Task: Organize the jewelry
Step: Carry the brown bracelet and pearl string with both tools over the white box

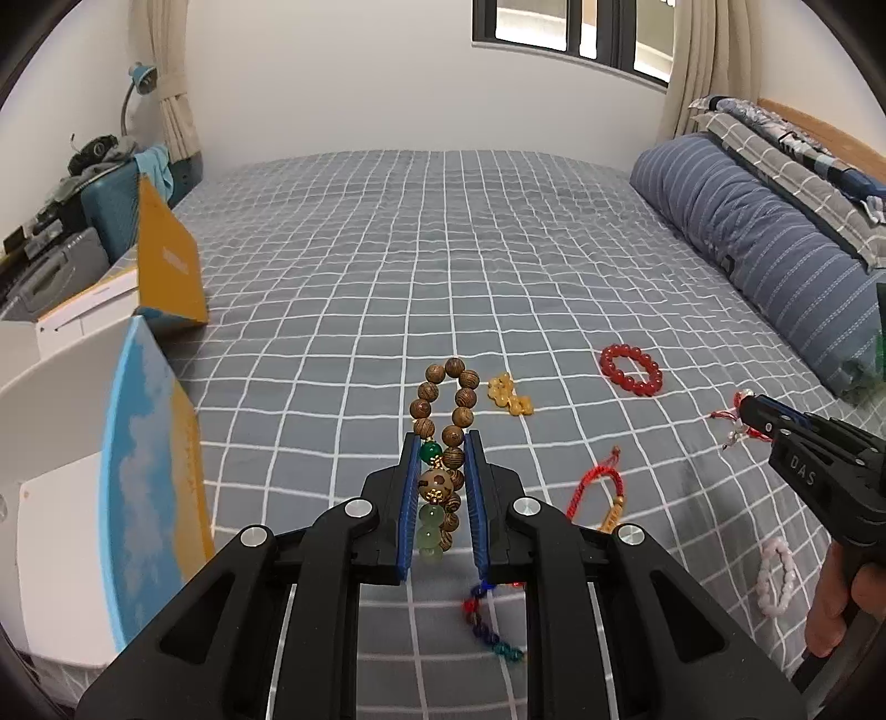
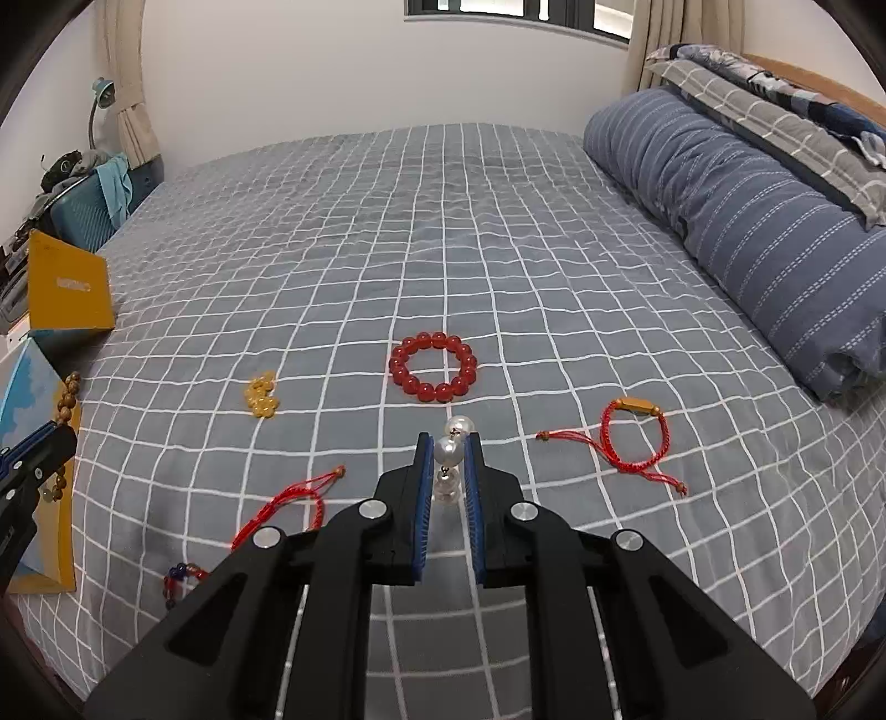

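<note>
Bed [image 2: 443, 232] with grey grid-checked sheet fills the room. White wall [image 1: 343, 77] behind; dark-framed window [image 1: 576, 39] above, beige curtains [image 1: 709, 61] either side. Rolled blue striped quilt [image 2: 736, 221] along the right edge, wooden headboard [image 1: 819, 127] beyond. Teal desk lamp [image 1: 141, 83] far left.

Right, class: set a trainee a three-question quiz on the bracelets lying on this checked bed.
1. True or false: the round red glass-bead bracelet lies untouched on the grey checked bedsheet.
2. Which gripper holds the brown wooden-bead bracelet? A) left B) right
3. Fill in: the right gripper is shut on a ___ bead piece.

Key: 1 true; 2 A, the left gripper; 3 pearl-white.
</note>
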The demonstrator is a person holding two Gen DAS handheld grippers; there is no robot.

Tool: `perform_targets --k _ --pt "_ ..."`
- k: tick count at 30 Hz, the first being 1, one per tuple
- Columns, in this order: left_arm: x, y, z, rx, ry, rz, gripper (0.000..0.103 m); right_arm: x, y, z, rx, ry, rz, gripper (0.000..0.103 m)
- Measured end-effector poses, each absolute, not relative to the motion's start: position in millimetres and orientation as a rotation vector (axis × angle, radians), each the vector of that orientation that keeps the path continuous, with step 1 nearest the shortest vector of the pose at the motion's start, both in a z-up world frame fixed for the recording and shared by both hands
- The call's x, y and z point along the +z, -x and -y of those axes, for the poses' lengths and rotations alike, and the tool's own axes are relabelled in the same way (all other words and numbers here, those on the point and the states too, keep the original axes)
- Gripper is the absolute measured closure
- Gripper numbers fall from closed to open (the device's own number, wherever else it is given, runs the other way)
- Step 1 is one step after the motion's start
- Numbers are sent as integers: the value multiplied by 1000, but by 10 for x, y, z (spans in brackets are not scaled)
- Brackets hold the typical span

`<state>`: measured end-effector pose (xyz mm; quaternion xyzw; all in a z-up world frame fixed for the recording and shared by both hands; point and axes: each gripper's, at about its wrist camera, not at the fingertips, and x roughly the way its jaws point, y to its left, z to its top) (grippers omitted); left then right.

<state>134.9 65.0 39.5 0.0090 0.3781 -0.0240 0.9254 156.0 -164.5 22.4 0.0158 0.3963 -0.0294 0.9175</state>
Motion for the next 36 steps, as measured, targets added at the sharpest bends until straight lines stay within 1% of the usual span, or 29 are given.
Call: perform_targets --k 9,19,26,36 --pt "457 -1058 -745 -15 -3 -761 88 342 -1242 1477 -85 -11 -757 92" --pt "617 -914 -901 26 -17 -735 88 455 -1136 1212 -87 -1 -741 92" --pt "782 -822 -1317 60 8 -715 88 705 -1121 778 -42 9 -712 92" --pt "1158 -523 -2217 150 22 -677 88 1092 -1081 -319 53 75 -658 92"
